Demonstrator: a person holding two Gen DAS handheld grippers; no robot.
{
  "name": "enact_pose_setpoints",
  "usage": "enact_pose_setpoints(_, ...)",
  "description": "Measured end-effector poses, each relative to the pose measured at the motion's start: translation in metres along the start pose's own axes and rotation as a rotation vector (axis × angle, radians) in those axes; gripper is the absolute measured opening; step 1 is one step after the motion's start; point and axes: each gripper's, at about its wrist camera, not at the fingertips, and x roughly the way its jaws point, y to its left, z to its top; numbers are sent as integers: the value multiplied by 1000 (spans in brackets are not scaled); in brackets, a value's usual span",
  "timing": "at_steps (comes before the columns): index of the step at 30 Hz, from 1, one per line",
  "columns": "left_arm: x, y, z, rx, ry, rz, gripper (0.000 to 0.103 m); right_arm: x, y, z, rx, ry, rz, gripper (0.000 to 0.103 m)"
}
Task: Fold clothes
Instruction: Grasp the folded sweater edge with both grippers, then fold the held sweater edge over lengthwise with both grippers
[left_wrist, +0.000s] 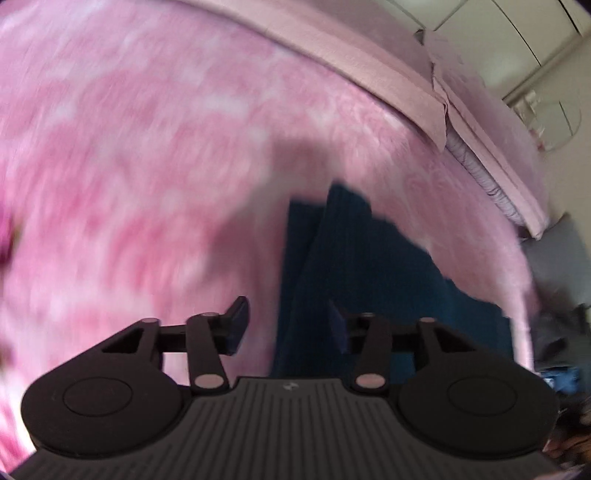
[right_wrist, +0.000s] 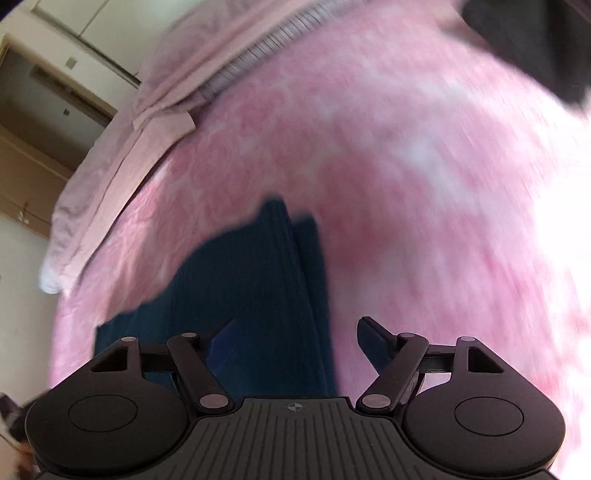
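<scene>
A dark teal ribbed garment lies partly folded on a pink patterned bedspread. In the left wrist view it lies ahead and to the right of my left gripper, which is open and empty above its near edge. In the right wrist view the same garment lies ahead and to the left of my right gripper, which is open and empty above it. Both views are blurred by motion.
A pale pink pillow and folded sheet lie at the head of the bed, also seen in the right wrist view. A dark cloth lies at the upper right. Cupboards and a wall stand beyond the bed.
</scene>
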Motion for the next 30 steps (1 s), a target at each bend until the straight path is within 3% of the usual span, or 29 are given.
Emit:
enact_pose_setpoints(4, 8, 17, -11, -91, 16, -68, 62, -9, -29, -18, 101, 43, 85, 75)
enact_pose_setpoints(8, 22, 15, -8, -89, 2, -113, 62, -8, -46, -21, 171, 36, 187, 74)
enact_pose_setpoints(9, 26, 11, -7, -58, 11, -115, 58, -3, -46, -17, 165, 46, 207, 74)
enact_pose_setpoints(11, 32, 3, -3, 17, 43, -130, 35, 12, -42, -8, 138, 70, 244, 74)
enact_pose_setpoints(13, 35, -1, -1, 65, 57, -132, 24, 28, -32, 0, 90, 92, 245, 61)
enact_pose_setpoints(14, 34, -3, 1, 84, 58, -131, 22, 35, -30, 3, 84, 108, 234, 36)
enact_pose_setpoints(15, 34, -5, 2, 104, 59, -130, 20, 41, -27, 6, 81, 124, 222, 30)
enact_pose_setpoints(19, 33, -14, 11, 194, 70, -119, 17, 39, -26, 2, 110, 112, 211, 22)
enact_pose_setpoints(23, 41, -18, 45, 236, 89, -141, 15, 32, -23, -19, 215, 50, 184, 20)
enact_pose_setpoints(27, 61, -32, 104, 396, 86, -138, 7, 25, -11, -62, 324, 17, 154, 19)
enact_pose_setpoints(30, 88, -53, 160, 525, 76, -158, 7, 22, 6, -114, 456, -28, 151, 19)
